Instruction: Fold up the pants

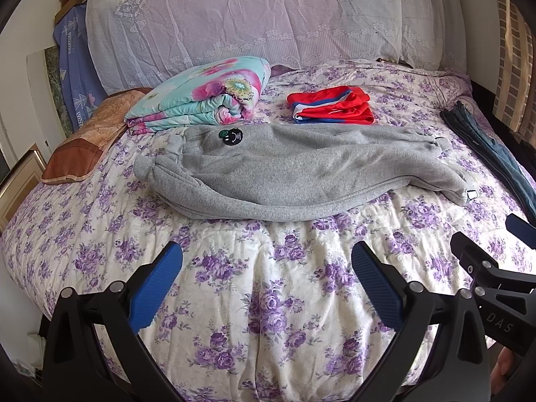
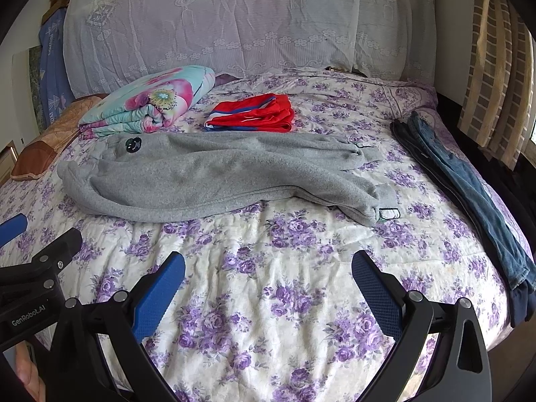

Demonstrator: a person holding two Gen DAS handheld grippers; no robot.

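Grey pants [image 1: 294, 171] lie across a floral bedspread [image 1: 268, 288].
L gripper [image 1: 266, 281] & R gripper [image 2: 268, 284] at 6 o'clock, both jaws spread wide, empty; red shorts [image 1: 331, 105] at 12.

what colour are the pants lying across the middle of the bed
Grey, with a small dark round patch near one end; the grey pants show best in the right wrist view.

"DAS" — right gripper [image 1: 495, 315]; "GenRobot.AI" — left gripper [image 2: 28, 316]
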